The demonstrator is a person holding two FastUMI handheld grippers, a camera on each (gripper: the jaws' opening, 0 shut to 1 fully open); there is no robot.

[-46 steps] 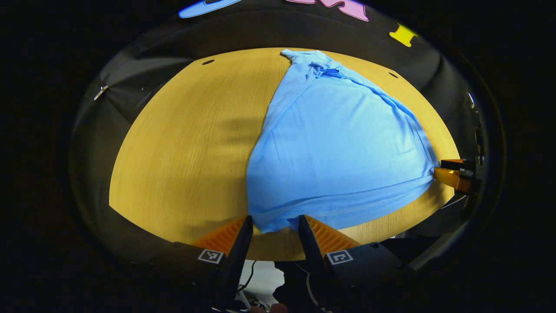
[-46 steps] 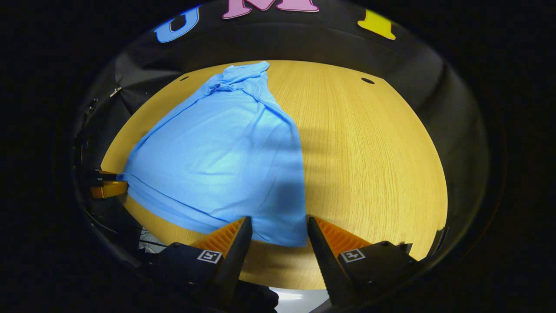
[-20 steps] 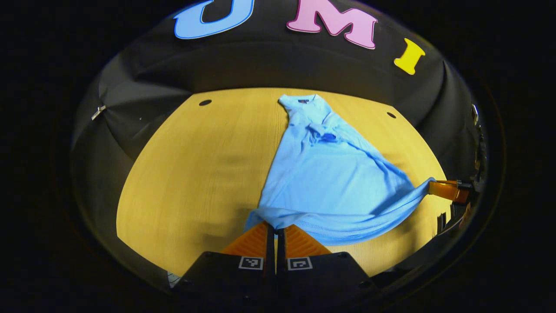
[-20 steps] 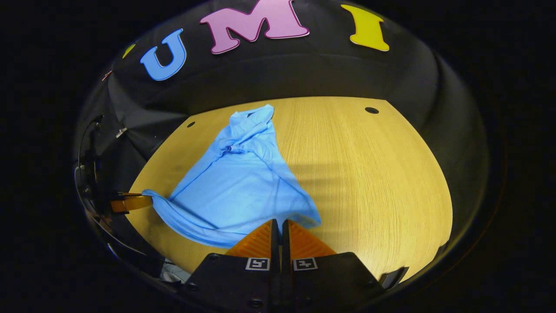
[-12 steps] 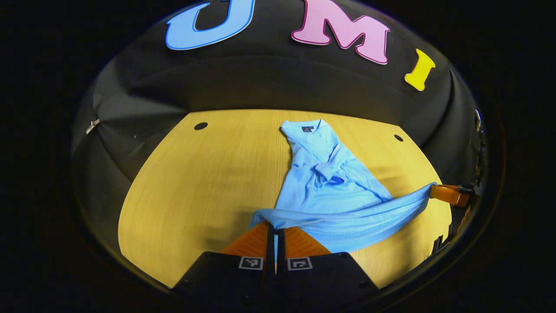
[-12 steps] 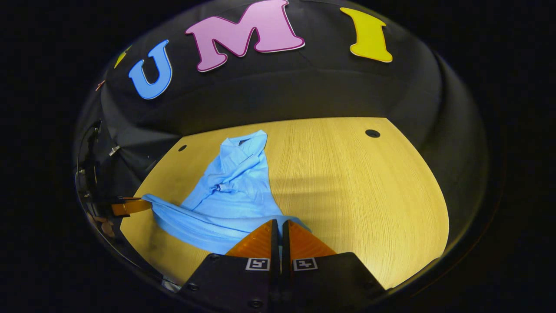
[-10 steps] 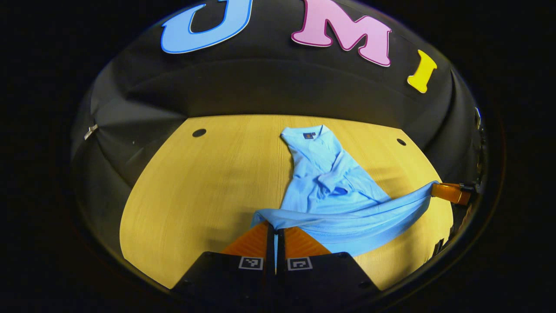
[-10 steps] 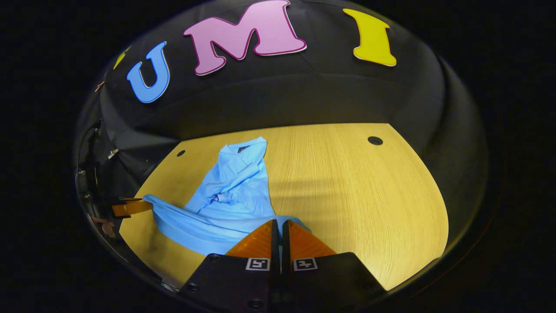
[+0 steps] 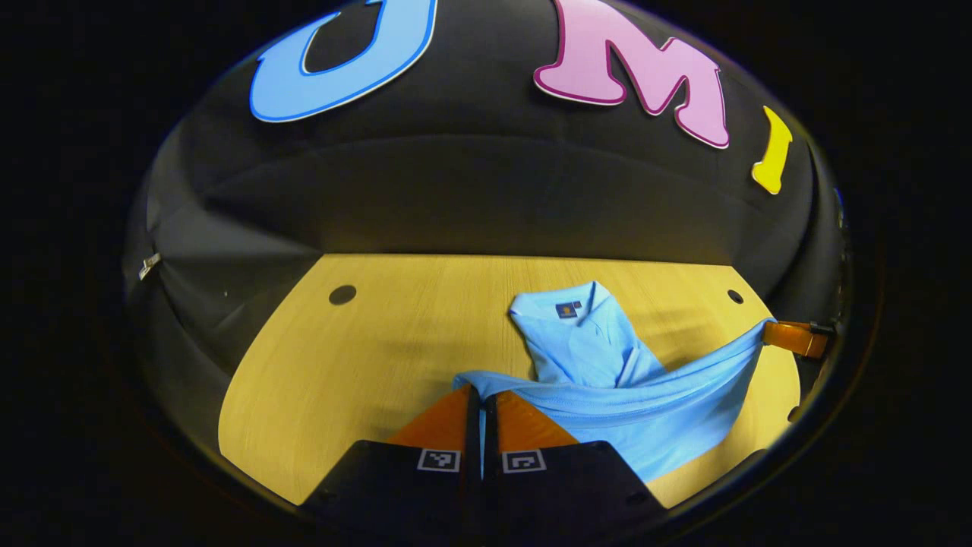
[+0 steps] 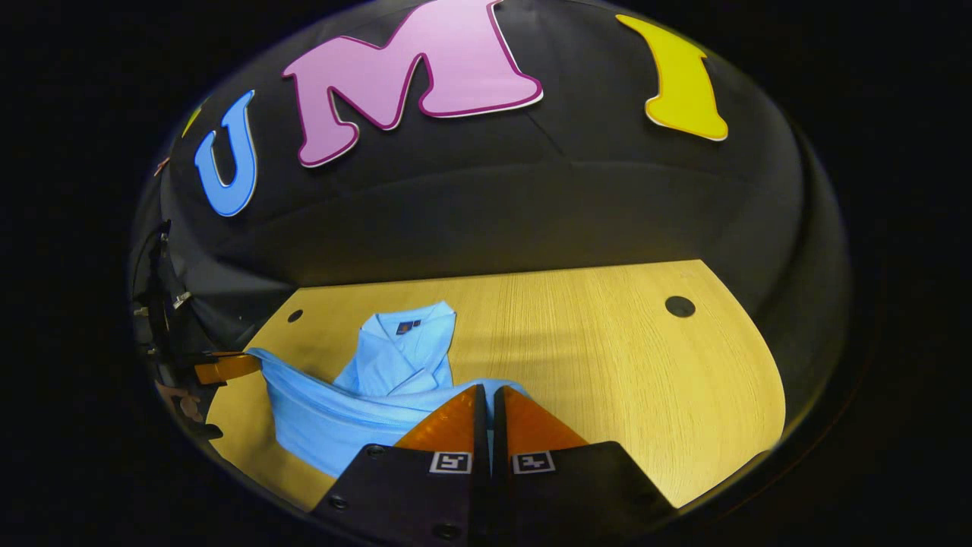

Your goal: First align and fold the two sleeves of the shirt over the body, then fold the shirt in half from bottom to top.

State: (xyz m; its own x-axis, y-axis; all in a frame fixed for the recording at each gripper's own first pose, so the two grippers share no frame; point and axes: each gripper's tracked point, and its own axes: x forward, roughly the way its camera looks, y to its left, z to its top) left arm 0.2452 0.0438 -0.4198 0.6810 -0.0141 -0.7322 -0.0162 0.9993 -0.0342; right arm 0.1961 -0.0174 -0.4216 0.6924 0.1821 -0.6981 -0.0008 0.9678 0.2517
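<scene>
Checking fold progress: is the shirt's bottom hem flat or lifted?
Lifted: the hem stretches taut between the left gripper and right gripper.

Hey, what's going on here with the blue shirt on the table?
A person is folding a light blue shirt on a wooden table with two handheld grippers. The left gripper and the right gripper are each shut on a bottom corner, with the hem stretched between them and raised off the table. The collar end lies flat at the far side. This looks like the bottom-to-top fold in progress; the hem has not reached the collar yet.
</scene>
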